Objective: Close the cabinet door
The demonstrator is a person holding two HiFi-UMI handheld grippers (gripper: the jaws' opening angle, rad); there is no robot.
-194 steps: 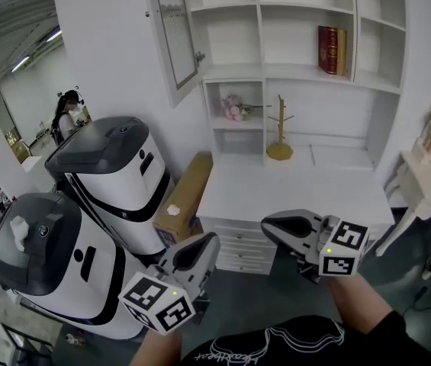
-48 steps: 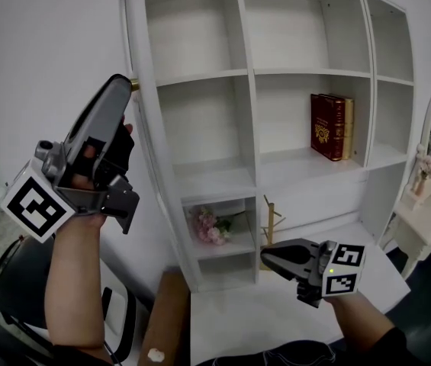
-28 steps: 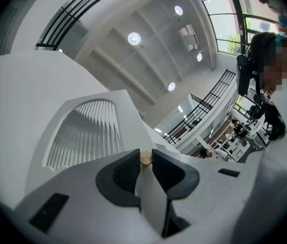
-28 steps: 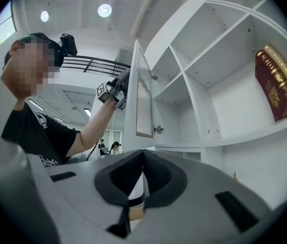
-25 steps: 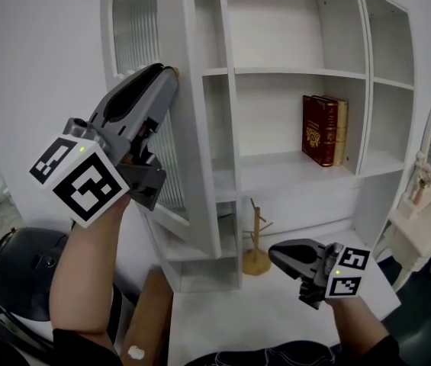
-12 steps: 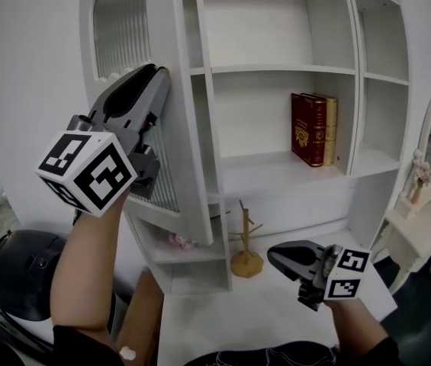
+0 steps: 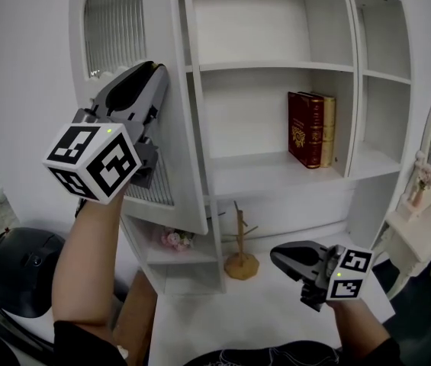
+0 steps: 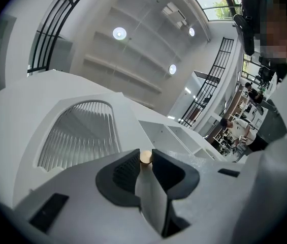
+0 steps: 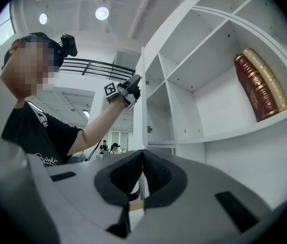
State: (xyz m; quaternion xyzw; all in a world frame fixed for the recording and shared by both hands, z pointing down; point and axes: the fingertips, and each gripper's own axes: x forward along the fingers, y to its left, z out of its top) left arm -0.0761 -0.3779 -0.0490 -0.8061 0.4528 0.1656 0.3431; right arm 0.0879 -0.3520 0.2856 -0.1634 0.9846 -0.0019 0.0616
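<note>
The left gripper [image 7: 156, 69] is clamped on the small gold knob [image 8: 146, 157] of the cabinet door [image 7: 191, 151]. In the left gripper view the knob sits right at the jaw tips, dead ahead at 12 o'clock, with the door's thin edge running back between the jaws. So the task's thing is already in hand, and this is the only gripper near it.

The door hangs over the left column of the white cabinet [image 7: 276, 175]. Its long axis is upright, running 12 to 6 in the head view. Its ribbed glass panel lies at about 9 o'clock from the knob, towards the hinge side. The knob stile is the free edge, nearest the open shelves.

The door reads as partly swung in but not home (the right gripper view catches it almost edge-on, standing out from the shelf fronts). From the head view the remaining travel looks to run towards 1 or 2 o'clock, carrying the free edge in against the cabinet face.

The right gripper [image 7: 276, 256] hangs low at about 5 o'clock, well apart from the door, with its jaws together and nothing between them.
</note>
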